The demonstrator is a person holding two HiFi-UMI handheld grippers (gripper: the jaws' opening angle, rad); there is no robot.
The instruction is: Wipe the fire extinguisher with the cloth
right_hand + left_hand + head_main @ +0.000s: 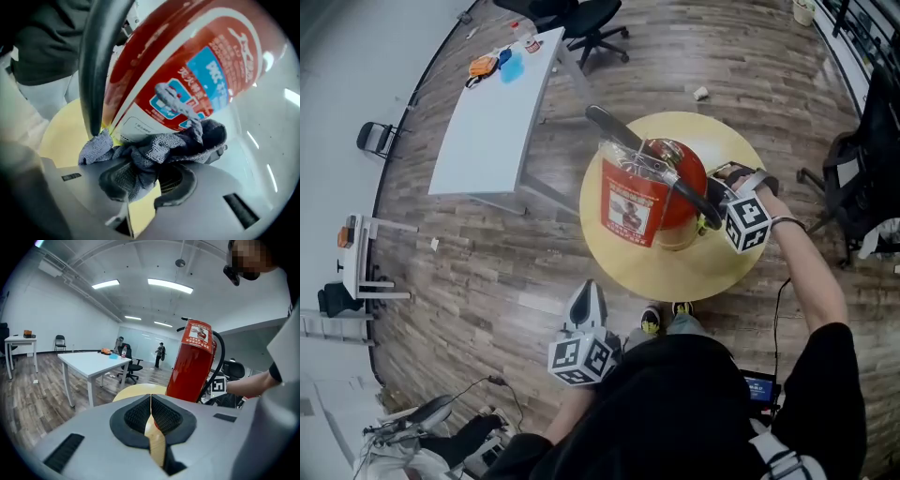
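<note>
A hose (93, 70) runs down the fire extinguisher (187, 61) beside the right gripper (150, 174).

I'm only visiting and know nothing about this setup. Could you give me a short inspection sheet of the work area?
Surface: round yellow table, bare around the extinguisher.
Job's things: red fire extinguisher stands on the table; grey cloth lies against its labelled side.
Clutter: nothing else seen on the round table; a small scrap lies on the floor.
Grippers: right gripper shut on the cloth; left gripper shut, empty, held off the table.
Cables: the extinguisher's black hose; a thin cable hangs below the person's right arm.
Surroundings: wood floor, white table with an orange item and a blue item, office chair.
</note>
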